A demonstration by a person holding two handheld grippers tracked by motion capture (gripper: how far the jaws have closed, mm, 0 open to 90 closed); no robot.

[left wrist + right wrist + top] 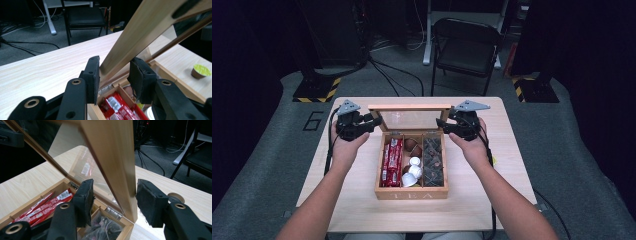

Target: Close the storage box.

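each hand carried a black two-jaw gripper. the left gripper [373, 121] bore a grey three-cornered plate on top, as did the right gripper [443, 124]. a black cable trailed from each unit toward the near edge of the table, running beside the forearm. both forearms were bare, with no sleeves in the high view. in the left gripper view, the jaws were matte black bars faced with thick black foam pads [95, 75]; the pad on the right showed torn, ragged edges. brass-coloured rivets sat in round holes along the jaw links. in the right gripper view, the pads [86, 195] were equally black, coarse and worn, with matching brass-ringed pivots.
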